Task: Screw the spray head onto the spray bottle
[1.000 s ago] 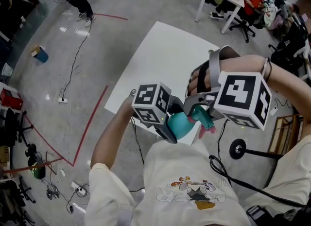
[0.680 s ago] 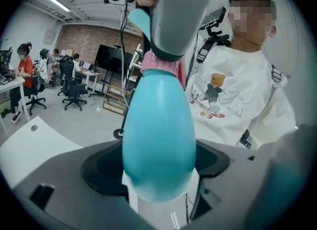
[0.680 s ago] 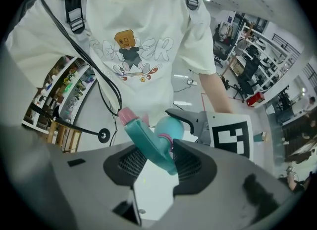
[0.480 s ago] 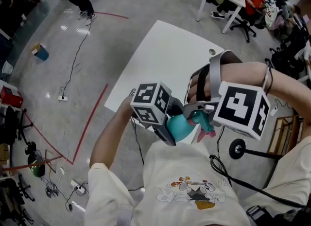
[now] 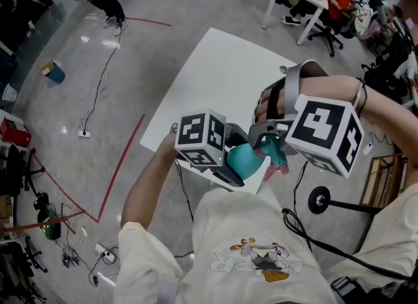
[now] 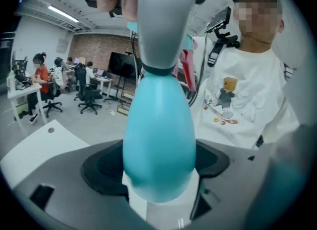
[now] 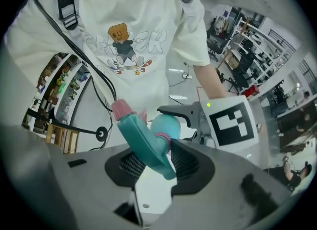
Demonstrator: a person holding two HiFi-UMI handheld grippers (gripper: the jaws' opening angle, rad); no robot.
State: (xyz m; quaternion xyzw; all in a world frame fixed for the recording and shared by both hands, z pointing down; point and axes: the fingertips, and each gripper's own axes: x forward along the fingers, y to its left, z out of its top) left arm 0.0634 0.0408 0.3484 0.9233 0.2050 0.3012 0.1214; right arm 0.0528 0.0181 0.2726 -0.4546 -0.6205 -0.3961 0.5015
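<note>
Left gripper (image 6: 159,170) clamped on the teal bottle (image 6: 158,135), held in the air over the near edge of the white table (image 5: 222,80). Right gripper (image 7: 151,162) jaws have just been closing, now pinching the head (image 7: 141,140) seated on the bottle neck

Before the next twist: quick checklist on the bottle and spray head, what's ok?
1. Grip on spray bottle by left gripper jaws: ok, clamped.
2. Grip on spray head by right gripper: ok, the jaws have just been closing on it.
3. Seating of pink collar against the bottle neck: ok.
4. Threads fully tight: cannot tell.
</note>
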